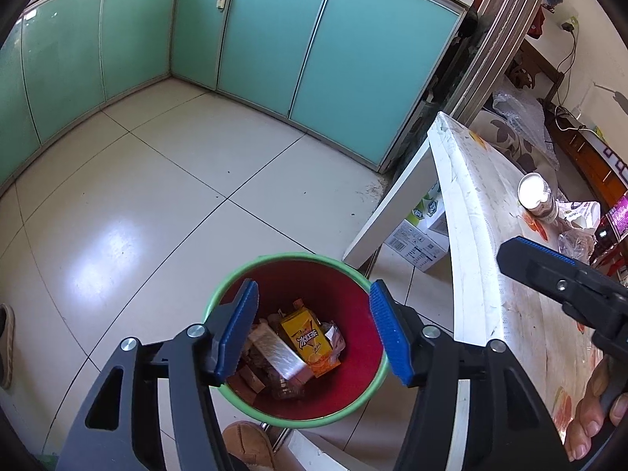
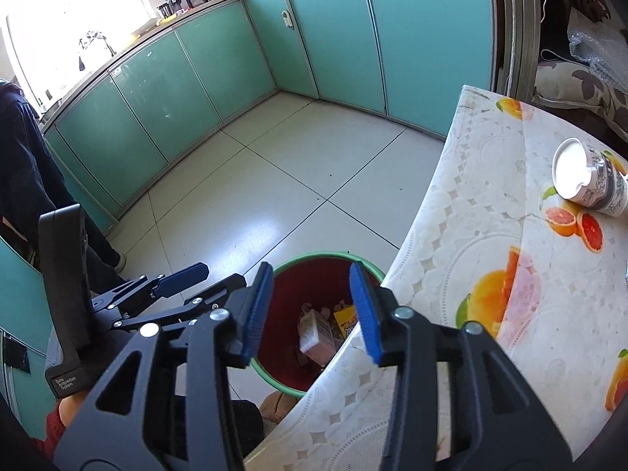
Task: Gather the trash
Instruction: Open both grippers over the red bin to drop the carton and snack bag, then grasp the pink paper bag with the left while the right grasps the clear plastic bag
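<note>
A green-rimmed red trash bin [image 1: 353,286] stands on the floor beside the table; it also shows in the right wrist view [image 2: 286,286]. Inside lie a yellow drink carton [image 1: 304,337], a clear-wrapped box [image 1: 274,353] and other wrappers. My left gripper [image 1: 314,325] is open and empty, right above the bin. My right gripper [image 2: 312,310] is open and empty, over the bin and the table's edge; it also shows in the left wrist view [image 1: 541,263]. A paper cup [image 2: 588,180] lies on its side on the table [image 2: 490,196].
The table's fruit-print cloth [image 1: 482,235] holds more wrappers [image 1: 577,216] at the far right. Teal cabinets [image 1: 255,39] line the walls. Cardboard boxes [image 1: 424,231] sit under the table. A person's legs [image 2: 31,180] stand at the left.
</note>
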### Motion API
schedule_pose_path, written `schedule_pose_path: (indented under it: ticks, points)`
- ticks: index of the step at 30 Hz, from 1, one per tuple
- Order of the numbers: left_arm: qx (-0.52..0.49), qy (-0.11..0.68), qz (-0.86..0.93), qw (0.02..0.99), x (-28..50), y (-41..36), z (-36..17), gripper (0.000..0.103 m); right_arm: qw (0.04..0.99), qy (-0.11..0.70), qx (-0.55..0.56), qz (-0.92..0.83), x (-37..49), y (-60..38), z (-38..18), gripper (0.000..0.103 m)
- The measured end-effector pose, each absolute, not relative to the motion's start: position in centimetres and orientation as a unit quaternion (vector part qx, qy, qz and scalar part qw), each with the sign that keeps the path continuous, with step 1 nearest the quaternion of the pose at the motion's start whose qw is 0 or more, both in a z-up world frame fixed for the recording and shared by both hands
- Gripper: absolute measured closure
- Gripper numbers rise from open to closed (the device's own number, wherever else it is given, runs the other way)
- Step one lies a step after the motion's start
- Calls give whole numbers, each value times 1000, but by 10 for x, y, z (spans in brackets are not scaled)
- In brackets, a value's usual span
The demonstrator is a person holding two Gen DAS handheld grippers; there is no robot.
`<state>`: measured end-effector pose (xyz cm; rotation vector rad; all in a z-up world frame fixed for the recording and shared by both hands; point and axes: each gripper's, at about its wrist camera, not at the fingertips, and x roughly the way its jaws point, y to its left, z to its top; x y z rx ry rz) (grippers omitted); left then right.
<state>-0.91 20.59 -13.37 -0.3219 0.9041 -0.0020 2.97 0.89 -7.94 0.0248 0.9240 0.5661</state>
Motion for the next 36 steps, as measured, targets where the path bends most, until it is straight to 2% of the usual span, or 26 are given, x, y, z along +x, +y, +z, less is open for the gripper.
schedule_pose_path:
  ticks: [4,8,10,14,24,30,32,34,36]
  points:
    - [-155,428,-6,890,-9,201,-130,32,867,423,22,262,22,-10,-64,47]
    - [-149,423,-15,893,-10,192,-125,28,881,405,22,243,10,-35,-51,38]
    - [-143,424,-18,894,-9,186,-124,22,887,399,22,230,4,-50,-49,35]
    - [-132,425,-28,895,-9,174,-122,22,902,391,8,181,-6,-88,-52,33]
    - [-124,400,-46,907,-6,146,-100,21,929,364,62,7,19,-236,-54,33]
    - [-114,386,-61,914,-1,118,-85,21,914,402,48,20,48,-250,-64,34]
    - [-107,383,-67,915,0,109,-82,21,904,421,61,36,56,-247,-75,48]
    - [-100,380,-71,917,1,101,-80,21,905,419,61,44,57,-240,-80,53]
    - [-94,379,-71,918,1,96,-79,21,912,405,49,36,57,-234,-80,54]
